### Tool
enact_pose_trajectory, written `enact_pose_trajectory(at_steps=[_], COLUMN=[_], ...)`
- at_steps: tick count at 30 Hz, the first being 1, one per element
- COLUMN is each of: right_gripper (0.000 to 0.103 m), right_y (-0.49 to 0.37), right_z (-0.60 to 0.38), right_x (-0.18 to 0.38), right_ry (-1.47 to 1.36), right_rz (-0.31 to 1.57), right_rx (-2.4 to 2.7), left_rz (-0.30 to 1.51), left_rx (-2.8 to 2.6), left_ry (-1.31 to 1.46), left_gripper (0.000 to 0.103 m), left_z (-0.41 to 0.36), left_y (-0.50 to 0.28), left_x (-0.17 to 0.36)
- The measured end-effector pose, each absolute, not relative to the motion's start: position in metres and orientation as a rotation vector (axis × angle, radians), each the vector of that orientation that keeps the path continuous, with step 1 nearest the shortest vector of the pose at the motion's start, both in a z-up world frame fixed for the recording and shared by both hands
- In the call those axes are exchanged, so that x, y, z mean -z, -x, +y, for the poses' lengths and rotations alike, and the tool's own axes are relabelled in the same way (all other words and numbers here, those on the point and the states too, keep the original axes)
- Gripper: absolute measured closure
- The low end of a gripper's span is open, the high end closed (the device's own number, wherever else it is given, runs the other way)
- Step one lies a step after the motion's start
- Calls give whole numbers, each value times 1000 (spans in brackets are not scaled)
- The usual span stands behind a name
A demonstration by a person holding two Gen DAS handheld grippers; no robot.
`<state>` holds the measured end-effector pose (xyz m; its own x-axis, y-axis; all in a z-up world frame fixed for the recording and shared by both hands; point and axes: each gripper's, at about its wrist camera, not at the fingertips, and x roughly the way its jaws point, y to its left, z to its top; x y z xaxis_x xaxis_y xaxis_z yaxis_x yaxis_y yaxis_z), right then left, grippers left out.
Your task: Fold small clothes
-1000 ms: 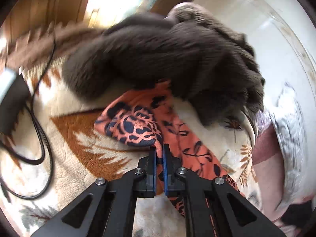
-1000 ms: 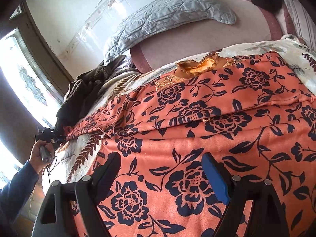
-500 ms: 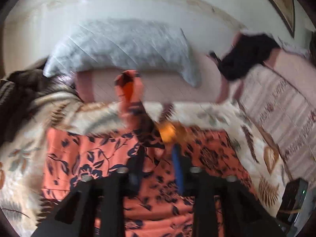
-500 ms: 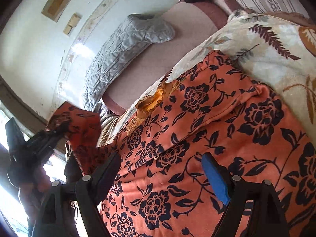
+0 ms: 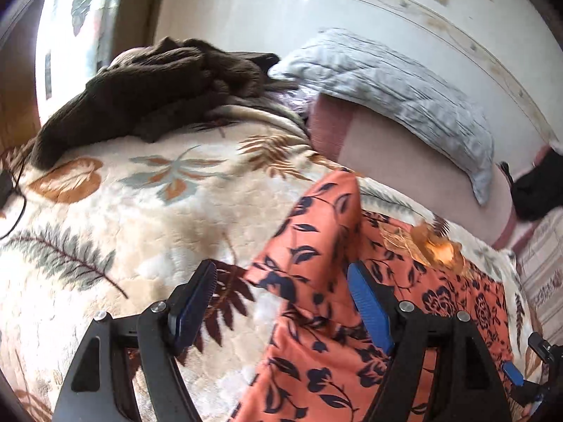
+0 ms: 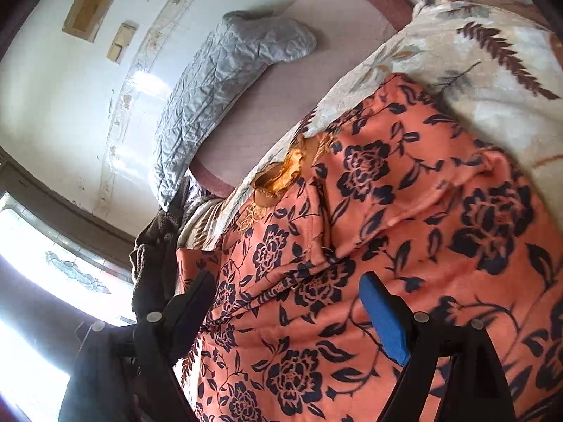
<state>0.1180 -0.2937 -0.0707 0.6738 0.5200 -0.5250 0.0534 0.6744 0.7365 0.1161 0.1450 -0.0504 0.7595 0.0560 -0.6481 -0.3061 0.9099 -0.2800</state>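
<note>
left gripper [image 5: 281,293] – fingers have just been opening, now spread wide, folded sleeve lies between them but unpressed | right gripper [image 6: 288,302] – fingers spread wide, grasping nothing | orange flowered garment [image 6: 404,218] – flat on leaf-print blanket [image 5: 140,218] on the bed, sleeve [image 5: 316,239] folded over | brown sweater [image 5: 147,91] heaped near grey pillow [image 5: 394,88]

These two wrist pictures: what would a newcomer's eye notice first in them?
First, the orange garment with dark blue flowers, spread over the cream leaf-patterned blanket; one flap is folded across it. Next, the blue pads of the open left hand-held gripper, whose jaws have just been opening above that flap. Behind, a brown garment and a grey pillow.
</note>
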Motion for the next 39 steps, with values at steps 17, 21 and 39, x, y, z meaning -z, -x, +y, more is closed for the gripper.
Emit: enact_pose_trajectory(at_steps=[17, 21, 39], right_gripper=[93, 92, 28], right_y=[-190, -204, -180], right_z=[-214, -267, -330], right_x=[-8, 23, 49], right_ry=[-67, -122, -491], right_rz=[833, 916, 847], right_rx=[-22, 105, -44], left_rz=[674, 706, 794], left_rx=[-232, -201, -81], left_ry=[527, 490, 284], left_gripper=[26, 26, 26], left_z=[195, 183, 114], left_y=[-115, -124, -147], left_x=[54, 59, 71])
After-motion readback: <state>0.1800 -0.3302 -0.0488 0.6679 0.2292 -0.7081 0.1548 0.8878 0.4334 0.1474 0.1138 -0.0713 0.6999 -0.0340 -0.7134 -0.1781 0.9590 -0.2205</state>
